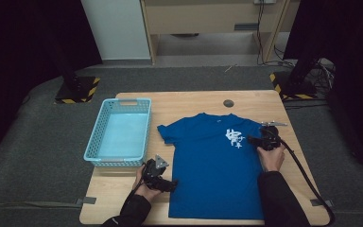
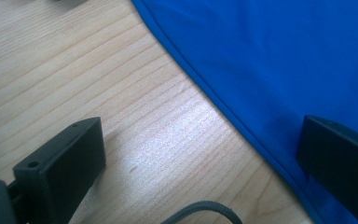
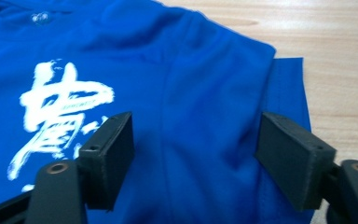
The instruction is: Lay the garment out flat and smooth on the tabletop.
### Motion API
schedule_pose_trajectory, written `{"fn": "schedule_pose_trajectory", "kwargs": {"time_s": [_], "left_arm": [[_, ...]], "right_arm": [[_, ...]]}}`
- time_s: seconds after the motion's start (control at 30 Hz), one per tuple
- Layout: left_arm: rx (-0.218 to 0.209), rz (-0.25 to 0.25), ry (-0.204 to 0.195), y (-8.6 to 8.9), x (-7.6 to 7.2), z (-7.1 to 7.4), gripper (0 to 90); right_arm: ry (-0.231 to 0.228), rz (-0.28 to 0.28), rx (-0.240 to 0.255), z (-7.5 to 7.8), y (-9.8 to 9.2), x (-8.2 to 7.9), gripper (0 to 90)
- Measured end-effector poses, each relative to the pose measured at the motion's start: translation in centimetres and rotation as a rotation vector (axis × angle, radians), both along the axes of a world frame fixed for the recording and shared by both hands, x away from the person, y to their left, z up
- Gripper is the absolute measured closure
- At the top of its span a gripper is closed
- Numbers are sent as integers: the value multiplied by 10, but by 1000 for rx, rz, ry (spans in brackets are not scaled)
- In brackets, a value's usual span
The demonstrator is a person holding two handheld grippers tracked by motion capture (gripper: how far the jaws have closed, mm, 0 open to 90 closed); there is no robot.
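Both grippers are released: the left gripper [image 1: 170,184] straddles the shirt's [image 1: 212,165] lower-left edge, and the right gripper [image 1: 251,140] hovers above the shirt's right sleeve.

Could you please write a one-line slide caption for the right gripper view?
Open right gripper poised over the folded sleeve of a blue T-shirt on the table.

Blue T-shirt [image 3: 200,107] between spread hand-held gripper [image 3: 193,158] jaws

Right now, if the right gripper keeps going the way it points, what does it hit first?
Probably the blue shirt: the right gripper is open over the folded sleeve area, beside the white print. Height above the cloth is unclear.
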State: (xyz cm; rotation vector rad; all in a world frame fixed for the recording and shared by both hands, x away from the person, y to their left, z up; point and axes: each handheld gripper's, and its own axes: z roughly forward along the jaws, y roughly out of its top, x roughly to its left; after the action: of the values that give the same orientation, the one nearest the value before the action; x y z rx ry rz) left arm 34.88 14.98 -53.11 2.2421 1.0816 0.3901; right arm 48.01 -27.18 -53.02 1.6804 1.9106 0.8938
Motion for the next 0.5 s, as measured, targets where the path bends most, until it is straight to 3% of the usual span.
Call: {"fn": "schedule_pose_trajectory", "kwargs": {"time_s": [0.13, 0.27, 0.43, 0.5], "left_arm": [[0, 0, -1, 0, 0, 0, 0], [-1, 1, -2, 0, 0, 0, 0], [-2, 0, -4, 0, 0, 0, 2], [-4, -1, -3, 0, 0, 1, 18]], "right_arm": [[-10, -18, 1, -1, -3, 4, 235], [-7, -29, -36, -3, -5, 10, 170], [20, -34, -33, 0, -7, 14, 137], [9, -37, -26, 3, -7, 10, 138]]}}
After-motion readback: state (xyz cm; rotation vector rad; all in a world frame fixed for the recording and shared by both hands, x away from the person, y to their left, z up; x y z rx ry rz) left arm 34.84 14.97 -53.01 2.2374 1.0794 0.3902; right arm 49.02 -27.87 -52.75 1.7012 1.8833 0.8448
